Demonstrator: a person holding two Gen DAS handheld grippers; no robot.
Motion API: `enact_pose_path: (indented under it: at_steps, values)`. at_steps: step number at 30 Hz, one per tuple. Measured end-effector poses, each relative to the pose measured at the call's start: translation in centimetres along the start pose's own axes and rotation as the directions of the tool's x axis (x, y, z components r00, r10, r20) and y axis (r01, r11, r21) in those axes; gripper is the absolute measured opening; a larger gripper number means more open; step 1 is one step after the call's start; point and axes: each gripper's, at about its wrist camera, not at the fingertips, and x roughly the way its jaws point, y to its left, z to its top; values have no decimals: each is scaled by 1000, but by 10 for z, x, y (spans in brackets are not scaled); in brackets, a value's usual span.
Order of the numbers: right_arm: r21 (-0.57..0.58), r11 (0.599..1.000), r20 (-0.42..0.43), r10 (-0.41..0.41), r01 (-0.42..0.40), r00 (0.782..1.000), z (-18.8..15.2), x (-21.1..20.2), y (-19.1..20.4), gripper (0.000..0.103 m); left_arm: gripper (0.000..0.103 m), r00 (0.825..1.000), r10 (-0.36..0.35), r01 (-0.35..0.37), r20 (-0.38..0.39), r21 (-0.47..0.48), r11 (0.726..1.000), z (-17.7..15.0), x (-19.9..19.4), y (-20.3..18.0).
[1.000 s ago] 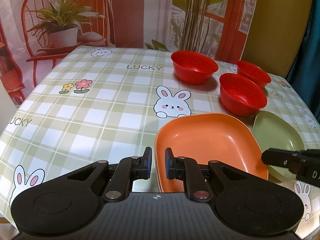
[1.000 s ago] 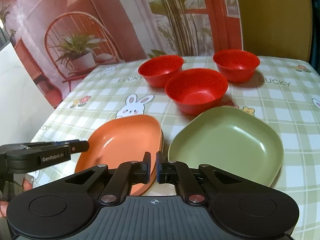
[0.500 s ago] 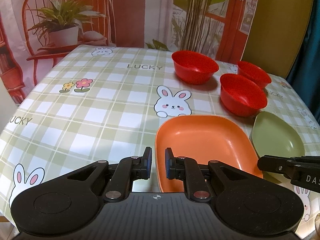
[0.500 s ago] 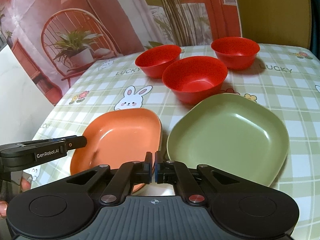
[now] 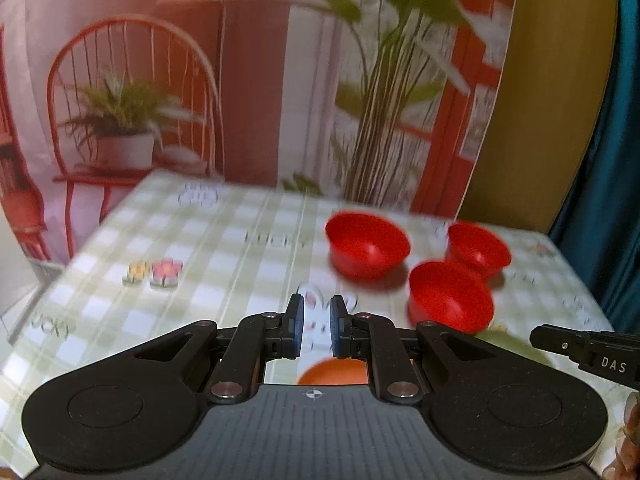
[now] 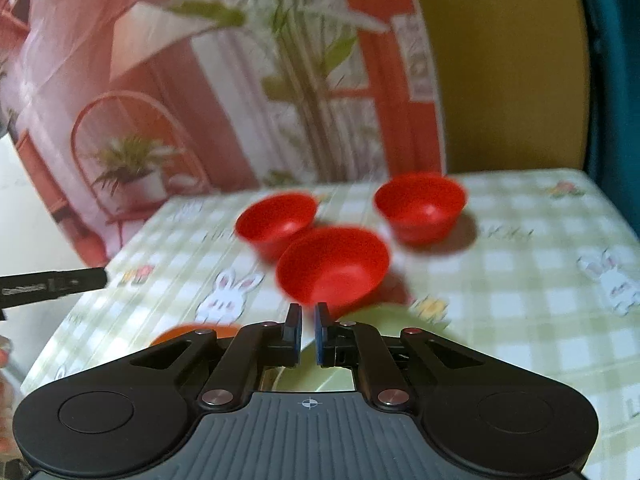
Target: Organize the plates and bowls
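Observation:
Three red bowls stand on the checked tablecloth: a left one (image 5: 368, 250) (image 6: 276, 222), a near one (image 5: 450, 302) (image 6: 334, 266) and a far right one (image 5: 478, 252) (image 6: 420, 206). The orange plate (image 5: 332, 372) (image 6: 188, 332) and the green plate (image 5: 504, 340) (image 6: 380, 316) lie mostly hidden below my gripper bodies. My left gripper (image 5: 317, 328) is slightly open and empty, above the table. My right gripper (image 6: 308, 334) has a narrow gap, empty, above the green plate's near edge. Both views are blurred.
The table (image 5: 200, 288) carries rabbit and flower prints. A printed backdrop with a chair and plants (image 5: 132, 132) hangs behind it. The right gripper's finger shows at the left view's right edge (image 5: 580, 346); the left gripper's shows in the right view (image 6: 52, 284).
Both grippers have tilted up and pulled back, so the plates dropped almost out of view and the bowls sit lower. The jaws of both grippers have opened a little.

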Motion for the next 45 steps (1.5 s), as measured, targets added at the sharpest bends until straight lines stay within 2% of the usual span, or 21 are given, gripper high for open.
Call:
enact_pose_path:
  at_steps: [7, 16, 21, 25, 29, 40, 45]
  values:
    - [24, 999, 85, -29, 27, 996, 22, -16, -30, 9, 15, 996, -32, 32, 78, 13, 999, 27, -14, -19]
    - [36, 996, 104, -91, 87, 990, 22, -16, -55, 9, 15, 993, -36, 30, 114, 51, 998, 41, -6, -37]
    - [62, 991, 64, -122, 118, 991, 11, -9, -76, 12, 22, 996, -89, 87, 28, 65, 994, 26, 15, -51]
    - [78, 988, 1, -131, 130, 991, -3, -1, -88, 15, 29, 984, -164, 168, -74, 67, 983, 6, 35, -69]
    - [83, 986, -50, -138, 142, 989, -18, 5, -96, 15, 29, 976, -169, 183, -140, 96, 978, -14, 54, -83]
    - [130, 982, -145, -120, 140, 982, -45, 23, -114, 17, 29, 962, -168, 190, -215, 87, 978, -31, 69, -84]
    - [162, 978, -148, -104, 128, 983, -51, 25, -119, 10, 29, 958, -170, 196, -233, 95, 976, -35, 73, -89]
